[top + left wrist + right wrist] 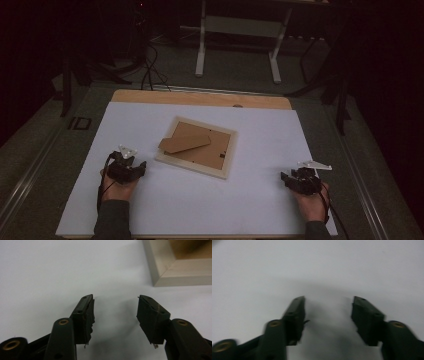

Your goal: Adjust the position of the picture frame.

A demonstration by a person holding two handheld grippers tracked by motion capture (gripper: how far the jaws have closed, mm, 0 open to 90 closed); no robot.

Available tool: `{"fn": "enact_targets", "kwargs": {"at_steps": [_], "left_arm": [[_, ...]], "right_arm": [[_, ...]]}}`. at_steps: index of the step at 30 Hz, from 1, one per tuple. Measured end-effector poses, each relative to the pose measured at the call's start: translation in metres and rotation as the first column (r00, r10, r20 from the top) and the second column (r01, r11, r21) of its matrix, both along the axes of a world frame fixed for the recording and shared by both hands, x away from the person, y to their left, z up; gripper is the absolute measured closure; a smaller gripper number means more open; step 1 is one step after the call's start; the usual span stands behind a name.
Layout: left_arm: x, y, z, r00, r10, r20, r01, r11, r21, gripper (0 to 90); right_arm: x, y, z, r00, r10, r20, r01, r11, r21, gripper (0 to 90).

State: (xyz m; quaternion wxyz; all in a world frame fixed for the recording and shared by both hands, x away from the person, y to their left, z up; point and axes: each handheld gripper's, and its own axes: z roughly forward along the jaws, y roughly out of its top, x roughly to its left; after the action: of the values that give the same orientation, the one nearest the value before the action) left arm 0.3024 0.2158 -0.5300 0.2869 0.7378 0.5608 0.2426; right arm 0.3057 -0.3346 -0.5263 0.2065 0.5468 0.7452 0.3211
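Observation:
A light wooden picture frame (196, 147) lies face down on the white sheet (250, 150), its brown backing up and a cardboard stand flap (184, 143) folded across it. My left gripper (141, 166) rests on the sheet just left of the frame, jaws open and empty. In the left gripper view a corner of the frame (175, 275) lies ahead to the right of the open left gripper (115, 307). My right gripper (285, 178) sits at the sheet's right side, well apart from the frame. In its own view the right gripper (328, 307) is open over bare sheet.
The white sheet covers a wooden table whose far edge (200, 97) shows as a bare strip. Beyond it stands a white table base (237, 35) on a dark floor with cables (150, 70). Both of the person's hands rest near the sheet's front edge.

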Motion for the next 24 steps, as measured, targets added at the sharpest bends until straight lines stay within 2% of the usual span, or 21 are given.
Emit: {"fn": "enact_targets", "kwargs": {"at_steps": [3,4,5,8,12,17,21,24], "left_arm": [[-0.003,0.003,0.005,0.9996,-0.020,0.021,0.021,0.9986,-0.049,52.5],[-0.003,0.003,0.005,0.9996,-0.020,0.021,0.021,0.9986,-0.049,52.8],[-0.005,0.005,0.009,0.9982,-0.027,0.054,0.032,0.9951,-0.094,52.6],[-0.006,0.008,0.012,0.9973,-0.021,0.070,0.030,0.9917,-0.125,51.4],[-0.006,0.009,0.013,0.9963,-0.028,0.081,0.038,0.9912,-0.126,51.0],[-0.006,0.006,0.014,0.9954,-0.057,0.078,0.065,0.9921,-0.107,55.3],[-0.008,0.004,0.018,0.9941,-0.071,0.082,0.079,0.9926,-0.093,57.2],[-0.009,0.006,0.020,0.9936,-0.087,0.072,0.095,0.9899,-0.106,58.5]], "right_arm": [[-0.001,0.004,0.002,0.9998,0.019,0.010,-0.019,0.9998,-0.003,59.0],[-0.001,0.004,0.002,0.9998,0.019,0.010,-0.019,0.9998,-0.003,59.0],[-0.003,0.012,0.005,0.9990,0.038,0.022,-0.038,0.9993,-0.003,60.1],[-0.004,0.016,0.007,0.9982,0.051,0.031,-0.051,0.9987,-0.001,61.2],[-0.005,0.020,0.010,0.9971,0.059,0.049,-0.059,0.9983,-0.003,61.2],[-0.005,0.023,0.013,0.9959,0.066,0.063,-0.067,0.9975,0.023,62.6],[-0.008,0.027,0.016,0.9932,0.084,0.081,-0.087,0.9954,0.040,74.3],[-0.010,0.030,0.018,0.9925,0.083,0.090,-0.087,0.9953,0.042,81.2]]}}
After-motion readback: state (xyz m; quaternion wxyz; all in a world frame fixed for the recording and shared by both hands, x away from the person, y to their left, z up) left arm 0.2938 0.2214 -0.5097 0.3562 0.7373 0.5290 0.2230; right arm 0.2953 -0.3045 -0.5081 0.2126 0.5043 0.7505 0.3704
